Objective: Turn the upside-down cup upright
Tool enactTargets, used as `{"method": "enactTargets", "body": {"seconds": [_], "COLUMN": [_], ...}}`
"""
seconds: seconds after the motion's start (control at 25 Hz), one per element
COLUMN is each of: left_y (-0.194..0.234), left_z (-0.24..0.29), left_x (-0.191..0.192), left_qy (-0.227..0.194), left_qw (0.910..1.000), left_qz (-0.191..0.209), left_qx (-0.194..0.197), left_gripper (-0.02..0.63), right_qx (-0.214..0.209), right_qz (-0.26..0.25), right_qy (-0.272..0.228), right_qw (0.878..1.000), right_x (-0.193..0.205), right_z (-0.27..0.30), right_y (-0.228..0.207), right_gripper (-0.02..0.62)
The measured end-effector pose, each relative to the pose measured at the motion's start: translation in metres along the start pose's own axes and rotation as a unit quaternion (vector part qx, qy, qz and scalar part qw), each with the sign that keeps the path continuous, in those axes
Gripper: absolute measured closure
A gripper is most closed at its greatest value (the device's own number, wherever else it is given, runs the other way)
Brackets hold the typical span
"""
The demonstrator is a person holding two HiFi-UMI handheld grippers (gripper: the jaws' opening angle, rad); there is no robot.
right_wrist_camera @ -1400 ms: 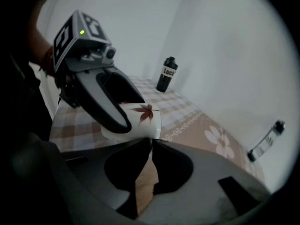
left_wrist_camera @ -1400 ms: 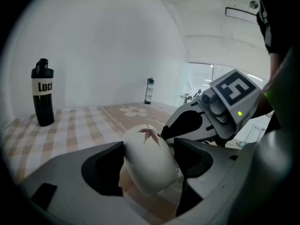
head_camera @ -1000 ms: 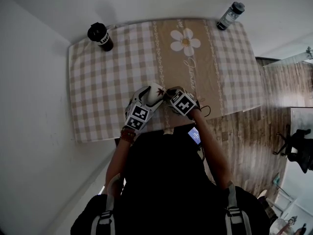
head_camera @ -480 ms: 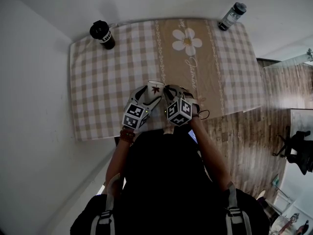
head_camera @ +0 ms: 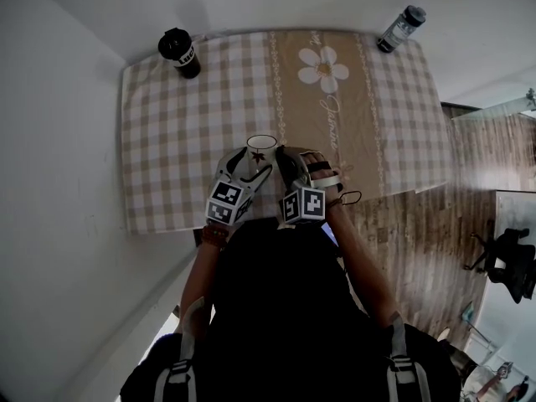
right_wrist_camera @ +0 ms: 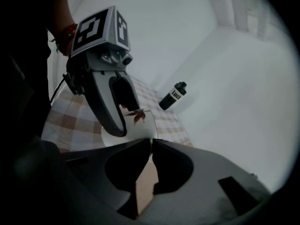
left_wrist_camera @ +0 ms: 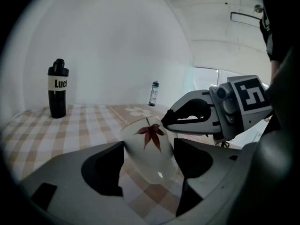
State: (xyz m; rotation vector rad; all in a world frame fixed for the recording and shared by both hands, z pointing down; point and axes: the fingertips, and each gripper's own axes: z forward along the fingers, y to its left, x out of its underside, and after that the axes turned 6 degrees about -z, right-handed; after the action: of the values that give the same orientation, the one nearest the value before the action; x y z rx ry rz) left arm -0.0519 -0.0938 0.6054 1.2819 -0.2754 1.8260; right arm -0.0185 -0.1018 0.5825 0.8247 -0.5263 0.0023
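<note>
A white cup (head_camera: pixel 262 143) with a red maple leaf is near the table's front edge, rim up and slightly tilted. My left gripper (head_camera: pixel 257 161) is shut on it. In the left gripper view both pads press the sides of the cup (left_wrist_camera: pixel 148 150). My right gripper (head_camera: pixel 281 159) is shut with nothing seen between its jaws. Its tips (left_wrist_camera: pixel 165 123) sit close against the cup's rim on the right side. In the right gripper view the closed jaws (right_wrist_camera: pixel 152 143) lie just in front of the cup (right_wrist_camera: pixel 135 128). I cannot tell whether the cup's base rests on the cloth.
The table has a beige checked cloth (head_camera: pixel 167 132) with a daisy print. A black bottle (head_camera: pixel 177 51) stands at its back left corner and a clear dark-capped bottle (head_camera: pixel 398 27) at its back right. White wall at the left, wood floor and a chair (head_camera: pixel 511 258) at the right.
The cup went from lying on its side between the grippers to rim up. Both grippers drew back toward the person and rose. The right gripper rolled over.
</note>
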Motion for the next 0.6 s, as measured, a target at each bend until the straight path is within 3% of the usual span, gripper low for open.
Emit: {"method": "enactTargets", "body": {"seconds": [0.2, 0.6], "left_y": [-0.005, -0.027], "left_z": [-0.014, -0.038], "left_x": [0.003, 0.028], "left_qy": [0.003, 0.006], "left_qw": [0.9995, 0.9988], "left_qz": [0.03, 0.048], "left_qx": [-0.014, -0.004], "left_gripper": [0.259, 0.261], "right_qx": [0.002, -0.006], "right_qz": [-0.017, -0.03], "right_qy": [-0.017, -0.032], "right_qw": [1.0, 0.999], "right_x": [-0.013, -0.03], "right_z": [-0.013, -0.051], "right_y": [0.007, 0.046], "right_gripper": [0.578, 0.568]}}
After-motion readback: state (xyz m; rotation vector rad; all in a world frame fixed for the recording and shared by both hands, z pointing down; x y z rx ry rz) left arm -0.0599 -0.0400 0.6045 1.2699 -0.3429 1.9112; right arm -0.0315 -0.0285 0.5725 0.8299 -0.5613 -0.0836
